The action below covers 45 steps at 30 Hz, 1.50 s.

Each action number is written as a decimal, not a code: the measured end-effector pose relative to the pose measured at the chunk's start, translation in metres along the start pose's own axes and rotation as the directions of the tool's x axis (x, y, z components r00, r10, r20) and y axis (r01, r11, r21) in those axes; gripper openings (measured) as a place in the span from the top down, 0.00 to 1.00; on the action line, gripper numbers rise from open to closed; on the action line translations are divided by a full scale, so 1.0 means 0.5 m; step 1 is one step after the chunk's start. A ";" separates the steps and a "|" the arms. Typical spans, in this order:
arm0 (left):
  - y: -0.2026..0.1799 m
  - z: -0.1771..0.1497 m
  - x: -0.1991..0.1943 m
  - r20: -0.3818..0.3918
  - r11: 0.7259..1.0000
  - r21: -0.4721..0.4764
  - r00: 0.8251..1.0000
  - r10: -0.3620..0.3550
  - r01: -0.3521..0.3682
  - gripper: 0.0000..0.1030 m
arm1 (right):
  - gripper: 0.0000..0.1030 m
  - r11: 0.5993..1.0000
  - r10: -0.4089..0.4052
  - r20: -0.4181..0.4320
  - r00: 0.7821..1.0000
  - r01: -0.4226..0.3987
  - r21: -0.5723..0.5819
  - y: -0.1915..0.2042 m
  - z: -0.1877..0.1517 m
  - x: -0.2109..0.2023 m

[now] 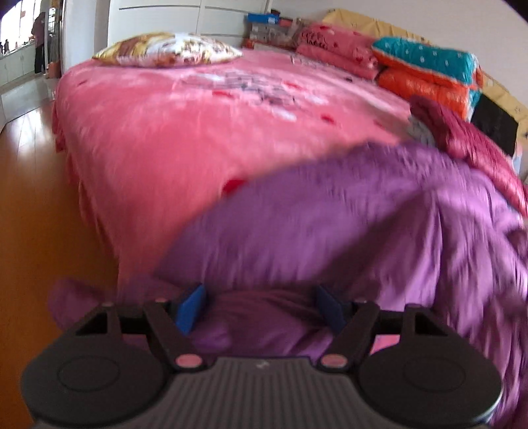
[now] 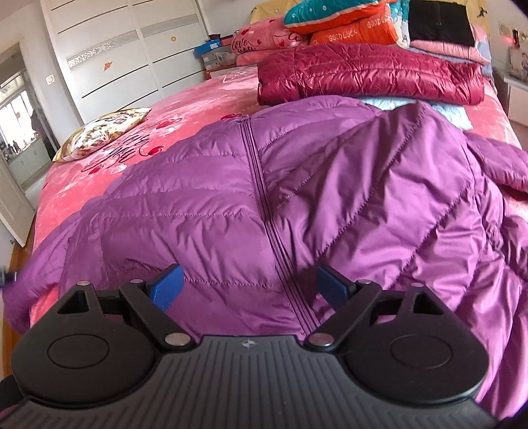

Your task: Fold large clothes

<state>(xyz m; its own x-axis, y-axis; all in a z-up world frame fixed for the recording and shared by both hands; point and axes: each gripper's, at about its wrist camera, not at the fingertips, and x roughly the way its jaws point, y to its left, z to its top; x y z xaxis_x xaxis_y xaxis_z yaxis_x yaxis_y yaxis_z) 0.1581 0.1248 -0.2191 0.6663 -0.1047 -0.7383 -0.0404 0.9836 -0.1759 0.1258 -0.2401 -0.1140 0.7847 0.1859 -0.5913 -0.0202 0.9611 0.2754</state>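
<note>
A purple quilted down jacket [image 2: 231, 204] lies zipper-up on the pink bed [image 2: 82, 184], with its right sleeve folded across the front [image 2: 412, 184]. It also shows, blurred, in the left wrist view [image 1: 330, 224]. My right gripper [image 2: 250, 287] is open just above the jacket's near hem, straddling the zipper. My left gripper [image 1: 260, 307] is open over the jacket's near left edge by the bed's corner; purple fabric sits between its jaws, not clamped.
A folded maroon down jacket [image 2: 369, 74] lies behind the purple one. Folded quilts [image 2: 346, 23] are stacked at the bed's head. A patterned pillow [image 2: 102, 132] lies at the left. Wooden floor [image 1: 33, 198] and a wardrobe [image 2: 132, 56] are to the left.
</note>
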 end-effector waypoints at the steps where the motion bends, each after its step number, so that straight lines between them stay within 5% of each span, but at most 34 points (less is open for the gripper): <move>1: -0.002 -0.021 -0.005 -0.005 1.000 0.001 1.000 -0.001 0.001 0.28 | 0.00 1.000 0.007 -0.004 1.000 -0.007 0.011 -0.002 -0.001 0.001; 11: 0.068 -0.101 -0.073 -0.013 0.983 -0.175 0.999 0.052 -0.053 0.24 | 0.00 0.999 0.036 -0.028 0.999 -0.035 0.018 -0.011 -0.029 -0.008; 16: 0.161 -0.148 -0.097 0.008 0.905 -0.425 1.000 0.020 -0.014 0.24 | 0.00 0.999 0.038 -0.033 0.999 -0.038 0.018 -0.014 -0.029 -0.008; 18: 0.165 -0.151 -0.106 0.034 0.898 -0.441 0.999 0.014 0.002 0.24 | 0.00 0.999 0.036 -0.035 0.999 -0.036 0.010 -0.012 -0.027 -0.008; 22: 0.118 -0.113 -0.130 0.097 0.929 -0.368 0.995 -0.001 0.036 0.24 | 0.00 1.000 0.015 -0.012 1.000 -0.016 -0.002 -0.016 -0.013 -0.020; 28: -0.065 -0.014 -0.160 0.178 0.990 -0.068 0.978 -0.113 0.127 0.21 | 0.00 0.997 -0.071 0.058 0.996 0.071 0.012 -0.061 0.009 -0.054; 32: -0.193 0.000 -0.168 0.154 0.967 0.074 0.955 -0.253 0.244 0.19 | 0.00 0.987 -0.163 0.106 0.981 0.162 0.023 -0.108 0.019 -0.096; 35: -0.260 -0.027 -0.173 0.065 0.933 0.134 0.937 -0.344 0.333 0.19 | 0.00 0.979 -0.200 0.147 0.969 0.191 0.074 -0.164 0.021 -0.146; 41: -0.343 -0.103 -0.187 -0.099 0.894 0.189 0.913 -0.395 0.407 0.19 | 0.00 0.940 -0.341 0.171 0.924 0.331 0.086 -0.286 -0.007 -0.227; 45: -0.368 -0.137 -0.192 -0.163 0.883 0.183 0.899 -0.406 0.432 0.19 | 0.00 0.938 -0.342 0.118 0.932 0.330 0.104 -0.378 -0.027 -0.252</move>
<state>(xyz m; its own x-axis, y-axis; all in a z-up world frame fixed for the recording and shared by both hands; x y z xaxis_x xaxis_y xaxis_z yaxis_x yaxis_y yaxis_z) 0.0504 -0.0560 -0.1606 0.4938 -0.5178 -0.6986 0.3889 0.8501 -0.3552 0.0225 -0.4425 -0.1019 0.8117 -0.1790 -0.5560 0.3050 0.9417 0.1420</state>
